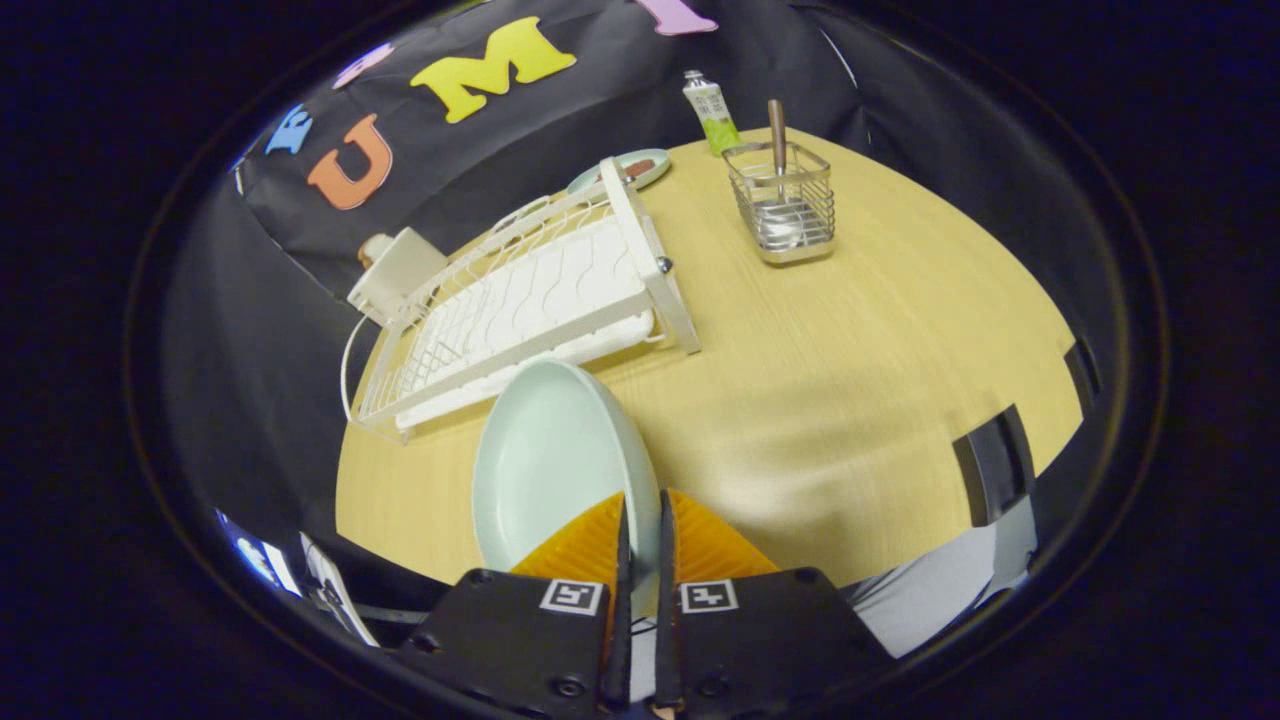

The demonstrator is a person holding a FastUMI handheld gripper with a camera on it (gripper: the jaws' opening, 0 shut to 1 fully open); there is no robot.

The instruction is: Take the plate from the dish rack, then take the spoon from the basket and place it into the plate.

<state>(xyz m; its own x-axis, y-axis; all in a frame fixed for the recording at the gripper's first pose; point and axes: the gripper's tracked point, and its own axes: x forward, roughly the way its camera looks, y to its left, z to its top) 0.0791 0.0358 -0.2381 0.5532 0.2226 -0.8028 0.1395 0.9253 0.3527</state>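
We are seeing gripper [640,515] clenching rim of pale green round ceramic plate [550,460], holding it edge-on just outside white wire dish rack [540,290] (rim grip suits lifting clear). Wooden-handled metal spoon [778,150] standing in steel mesh basket [785,200] beyond.

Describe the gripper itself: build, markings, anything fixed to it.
The gripper has two ribbed, wedge-shaped fingers set on a black blocky body. Each half of the body bears a small square black-and-white marker, and screw heads show low on its face.

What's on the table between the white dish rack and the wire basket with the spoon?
Nothing: in the gripper view, only bare table lies between the dish rack and the basket.
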